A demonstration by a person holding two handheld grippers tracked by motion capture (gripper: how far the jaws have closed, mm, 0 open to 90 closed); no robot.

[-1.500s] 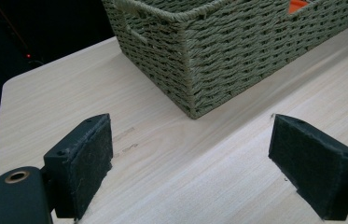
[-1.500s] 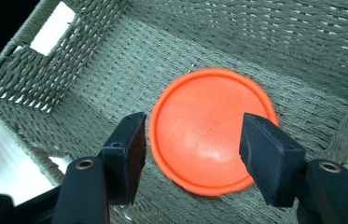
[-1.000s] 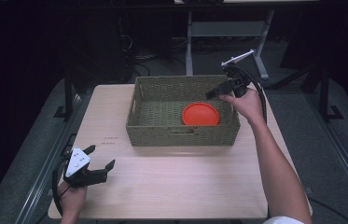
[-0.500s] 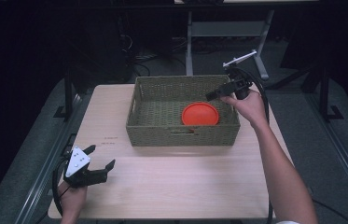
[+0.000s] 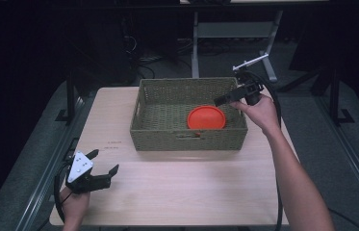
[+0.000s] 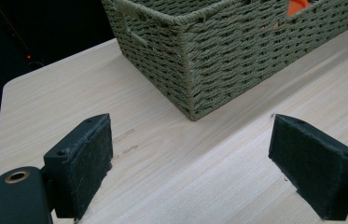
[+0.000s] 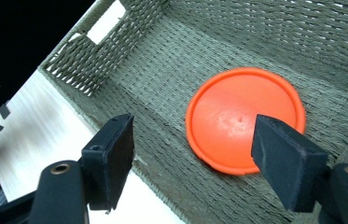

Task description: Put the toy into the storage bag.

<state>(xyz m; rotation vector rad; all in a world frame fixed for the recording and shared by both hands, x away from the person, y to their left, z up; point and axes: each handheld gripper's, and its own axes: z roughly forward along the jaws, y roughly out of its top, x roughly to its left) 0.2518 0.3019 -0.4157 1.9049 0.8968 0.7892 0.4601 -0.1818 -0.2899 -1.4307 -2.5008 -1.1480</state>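
One orange disc (image 5: 206,117) lies flat on the floor of the basket (image 5: 188,139), at its right end, just below and ahead of the right gripper (image 5: 228,98), whose jaws gape empty above it. Left gripper (image 5: 101,169), open too, rests well apart at the table (image 5: 191,187) corner.

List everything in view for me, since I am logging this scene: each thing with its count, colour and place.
Woven rectangular basket: one, olive green, far middle of the table.
Round orange plastic disc: one, orange, lying flat on the basket floor, toward its right end.
Light wooden table: one, pale wood, bearing the basket.
Metal stand: one, grey, on the floor beyond the table.
Left claw: one, black with a grey plate, open, at the table's near left corner.
Right claw: one, black, open, above the basket's right end, aimed at the disc.
Person's hands: two, one holding each claw.
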